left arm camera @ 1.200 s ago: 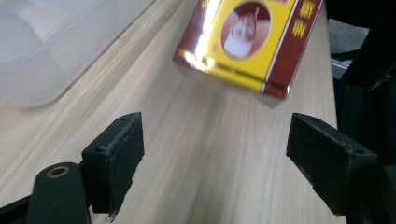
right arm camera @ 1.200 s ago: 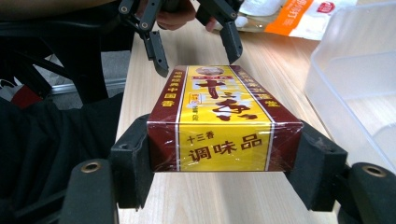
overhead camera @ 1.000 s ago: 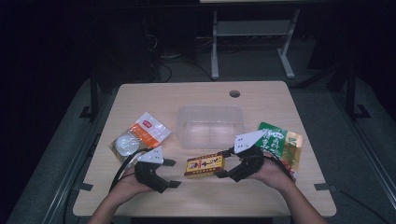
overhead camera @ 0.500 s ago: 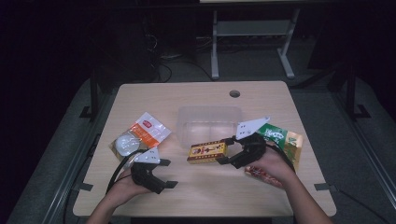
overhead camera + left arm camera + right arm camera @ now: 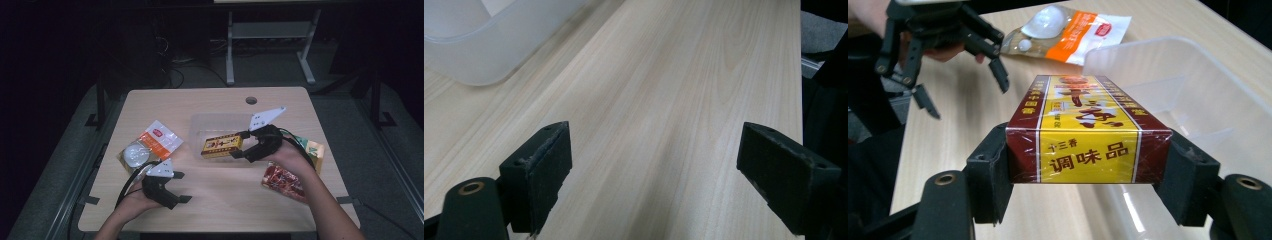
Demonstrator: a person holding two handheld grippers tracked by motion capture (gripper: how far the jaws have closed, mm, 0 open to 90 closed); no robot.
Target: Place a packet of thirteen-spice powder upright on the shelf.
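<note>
High view: the right gripper (image 5: 239,148) clamps the box (image 5: 222,146) by its short end, jaws pressed on both long sides so it stays level over the tub's (image 5: 200,122) near rim, probably ready to be lowered in. Right gripper view confirms both pads squeezing the box (image 5: 1087,131) flat above the tub (image 5: 1198,85). Near the table's (image 5: 230,200) front edge, the left gripper (image 5: 181,187) rests with jaws wide apart and empty, clear of the pouch (image 5: 155,142) towards the left edge.

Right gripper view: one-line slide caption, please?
Right gripper clamps a yellow-and-maroon seasoning box beside the clear plastic bin.
</note>
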